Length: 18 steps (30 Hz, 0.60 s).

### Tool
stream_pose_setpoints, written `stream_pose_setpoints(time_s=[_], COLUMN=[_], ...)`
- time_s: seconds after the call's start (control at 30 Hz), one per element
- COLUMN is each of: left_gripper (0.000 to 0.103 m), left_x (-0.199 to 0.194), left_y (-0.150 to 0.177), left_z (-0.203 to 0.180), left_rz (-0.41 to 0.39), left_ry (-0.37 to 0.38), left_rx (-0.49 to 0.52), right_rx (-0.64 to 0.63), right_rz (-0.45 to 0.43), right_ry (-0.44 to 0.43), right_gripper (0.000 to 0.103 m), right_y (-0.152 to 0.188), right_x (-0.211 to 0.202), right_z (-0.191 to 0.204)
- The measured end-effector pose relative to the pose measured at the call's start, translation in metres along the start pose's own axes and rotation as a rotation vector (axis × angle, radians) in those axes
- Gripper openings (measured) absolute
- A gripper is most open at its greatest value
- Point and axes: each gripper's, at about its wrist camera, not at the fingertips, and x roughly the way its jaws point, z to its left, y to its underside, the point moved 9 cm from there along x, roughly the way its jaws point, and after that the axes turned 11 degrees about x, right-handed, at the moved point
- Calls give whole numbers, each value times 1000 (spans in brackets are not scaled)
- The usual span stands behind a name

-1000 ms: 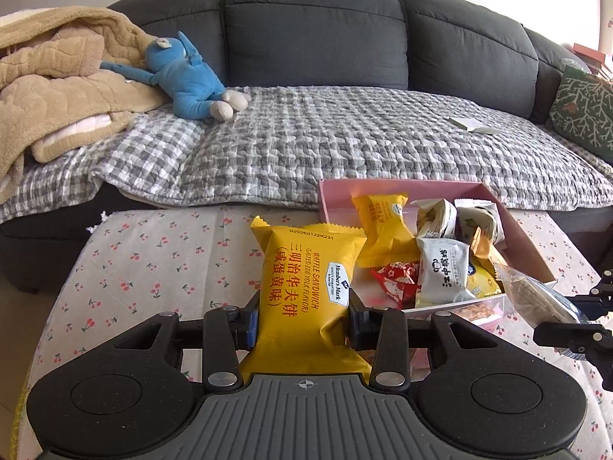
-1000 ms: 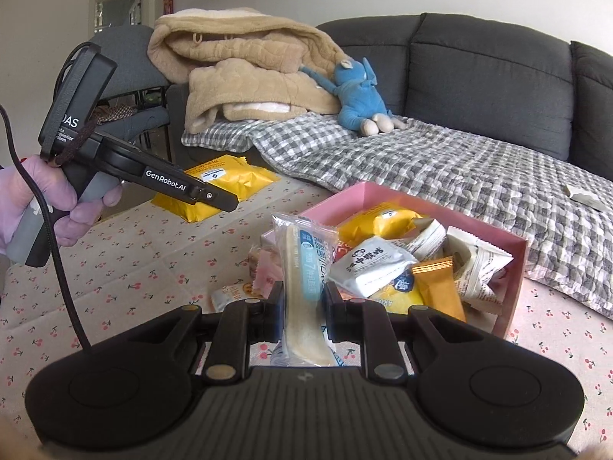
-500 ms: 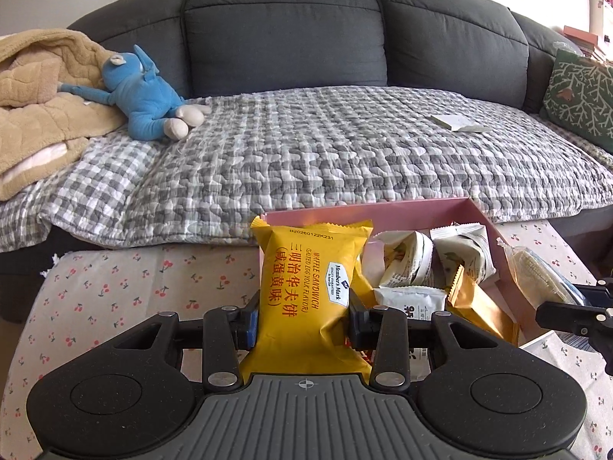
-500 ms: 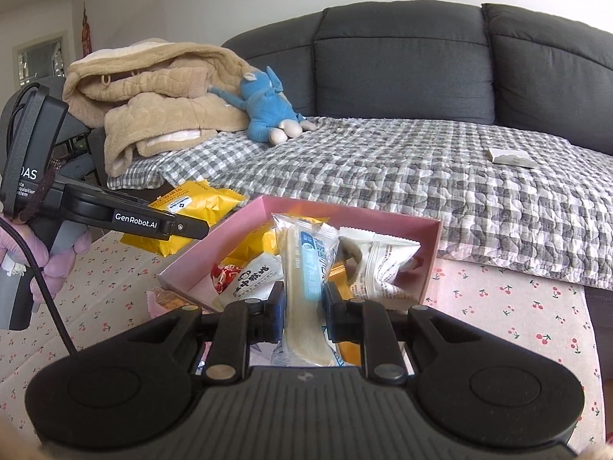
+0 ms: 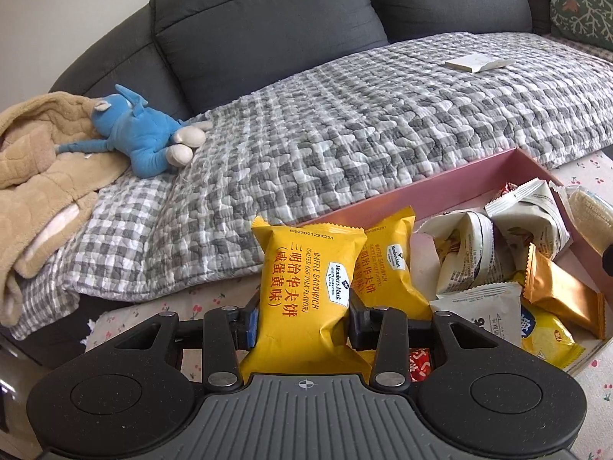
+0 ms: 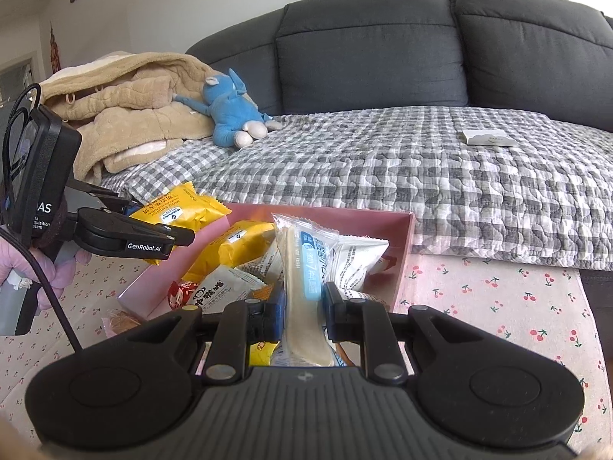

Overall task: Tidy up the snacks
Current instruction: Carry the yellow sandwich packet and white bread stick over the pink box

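**Desk:** While both tools carry snacks, what stays hidden?

**Photographer:** Lower centre of the left wrist view, the left gripper [image 5: 302,316] pinches a yellow foil waffle-sandwich packet [image 5: 308,287], whose bottom edge disappears behind the tool body. A second yellow packet [image 5: 389,264] stands half-covered just behind it. At the right edge, a clear-wrapped pale biscuit packet [image 5: 588,212] is cut off by the frame. In the right wrist view that same packet [image 6: 304,291] is clamped upright in the right gripper [image 6: 304,308], lower centre, and screens part of the shallow pink cardboard box [image 6: 406,245]. Small print on the white sachets [image 6: 354,260] is unreadable.

**Desk:** And against the frame half a second earlier?

**Photographer:** Both grips are unchanged. The left camera has tilted, so the grey sofa [image 5: 268,27] slants and the box [image 5: 452,184] has slid toward the right of frame. The blue plush toy [image 5: 143,138] sits lower at left. From the right wrist, the held yellow packet [image 6: 180,211] now hangs at the box's left rim.
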Motion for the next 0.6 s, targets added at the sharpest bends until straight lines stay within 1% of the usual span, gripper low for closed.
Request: stream_pose_setpoints(time_s=[0.07,0.23,0.37,0.43,0.6], left_gripper=[39,39,39,39,39], left_x=[5,15,20,23,29], left_y=[-2,-5,-8,-9,-11], left_z=[-1,-10,-14,-14,-15], left_rz=[17,53,83,101,134], left_ry=[-31,-62,-125,-147,-159], left_rx=[40,150,245,271,304], right_rx=[5,19,32,34,35], right_rz=[-1,-12,-17,-18,-20], right_ry=[5,16,24,29,33], right_gripper=[18,18,18,18,18], right_y=[-1,-5,-8,-8,-8], right_x=[2,7,9,11,12], right_z=[-2,-5,-9,-10,-10])
